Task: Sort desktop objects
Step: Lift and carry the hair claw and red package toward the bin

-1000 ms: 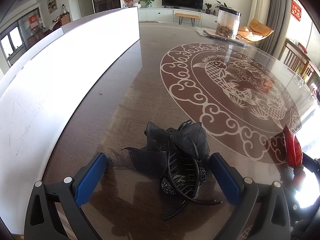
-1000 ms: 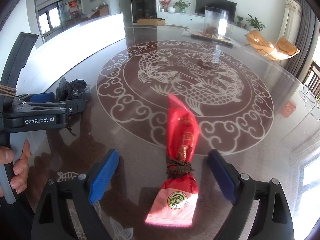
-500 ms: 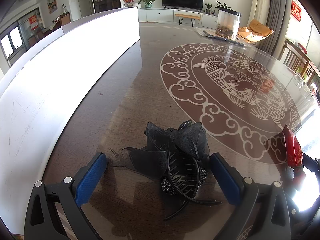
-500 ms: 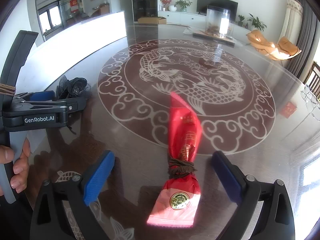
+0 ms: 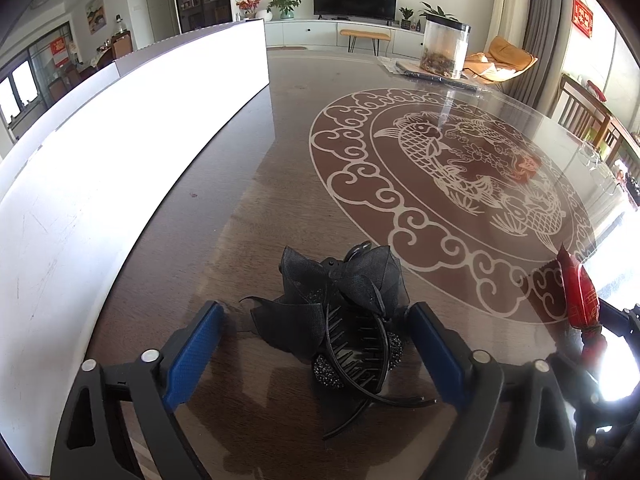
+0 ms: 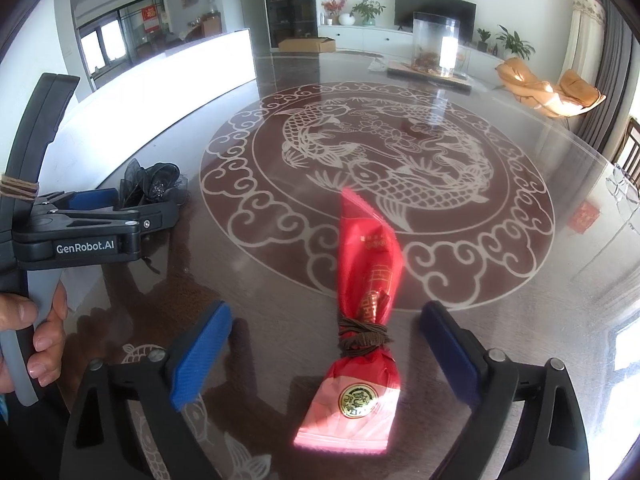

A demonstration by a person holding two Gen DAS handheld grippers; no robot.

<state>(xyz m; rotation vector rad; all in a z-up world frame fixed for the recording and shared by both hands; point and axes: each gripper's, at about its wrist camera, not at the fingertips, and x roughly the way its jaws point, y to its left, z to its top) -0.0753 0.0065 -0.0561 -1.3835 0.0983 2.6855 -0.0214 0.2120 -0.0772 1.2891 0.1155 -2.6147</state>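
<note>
At the far left, a long white board stands along the left edge of the dark, glossy desk. Just right of it, near the camera, the left gripper sits low over the desk with its blue-padded fingers spread wide. A black hair clip with a gauze bow and beaded ends lies between them on the desk. The bow's right side comes very close to the right finger, and whether it touches cannot be told; the left finger stands clear of the clip, with bare desk between. In the right wrist view the same gripper shows from the side at the left, a hand gripping its handle, the hair clip poking out past its tip.

Further right, the right gripper also has its blue fingers held wide apart. A red candy packet, tied at the waist with brown cord and bearing a gold round seal at its near end, lies on the desk between them, pointing away from the camera. Neither finger touches it; there is open desk on both sides. From the left wrist view the packet appears at the right edge.

A pale carp-and-cloud roundel covers the middle of the desk, and the packet's far end lies over its near rim. At the far right end stands a clear fish tank.
</note>
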